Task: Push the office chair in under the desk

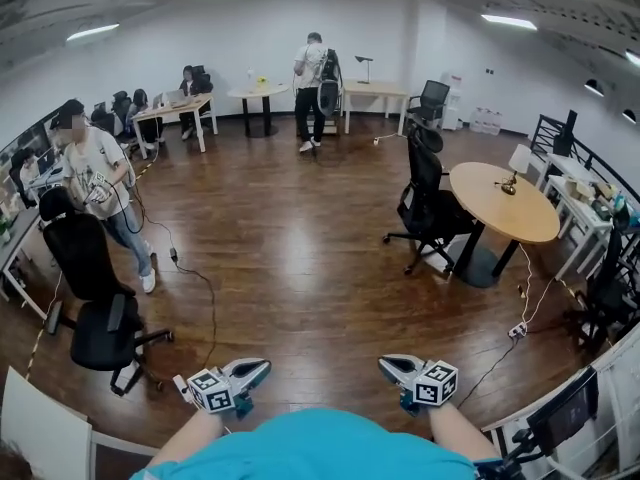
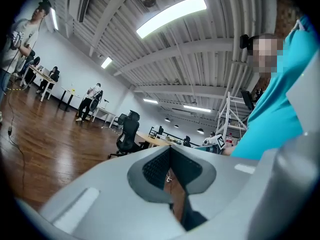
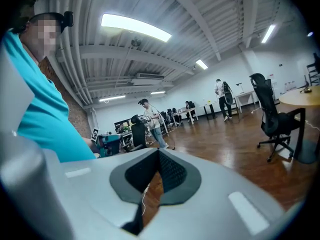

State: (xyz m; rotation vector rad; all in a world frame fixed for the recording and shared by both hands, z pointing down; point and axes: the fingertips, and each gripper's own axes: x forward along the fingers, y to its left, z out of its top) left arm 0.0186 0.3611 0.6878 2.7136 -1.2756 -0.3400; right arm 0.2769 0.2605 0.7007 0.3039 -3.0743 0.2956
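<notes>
The left gripper (image 1: pixel 255 370) and the right gripper (image 1: pixel 392 365) hang low, close in front of the person's teal shirt (image 1: pixel 320 448). In its own view the left gripper (image 2: pixel 170 151) has its jaws pressed together with nothing between them. The right gripper (image 3: pixel 159 154) likewise has its jaws meeting at the tips on nothing.

The chair (image 1: pixel 428 190) stands far ahead of the right gripper and to its right, well apart from both grippers. It is just beside the round table (image 1: pixel 510 208), on that table's left side, with its seat near the rim. A second chair (image 1: pixel 88 293) stands ahead and left of the left gripper, nearer than the first. It is beside a white table (image 1: pixel 12 248) that the picture's edge cuts off. Which chair the task means cannot be told.

From the head view only the grippers' tops and marker cubes can be made out. How far the chair's seat reaches under the round table is hard to tell there.

The right gripper view shows the chair (image 3: pixel 267 116) side-on to the right of the jaws, with the round table (image 3: pixel 305 100) cut by the frame. The left gripper view shows the chair (image 2: pixel 128 134) small and far beyond the jaws. Only the head view shows the cable (image 1: pixel 190 278) lying across the wooden floor (image 1: pixel 300 268) ahead of the left gripper, near a standing person (image 1: pixel 95 183).
</notes>
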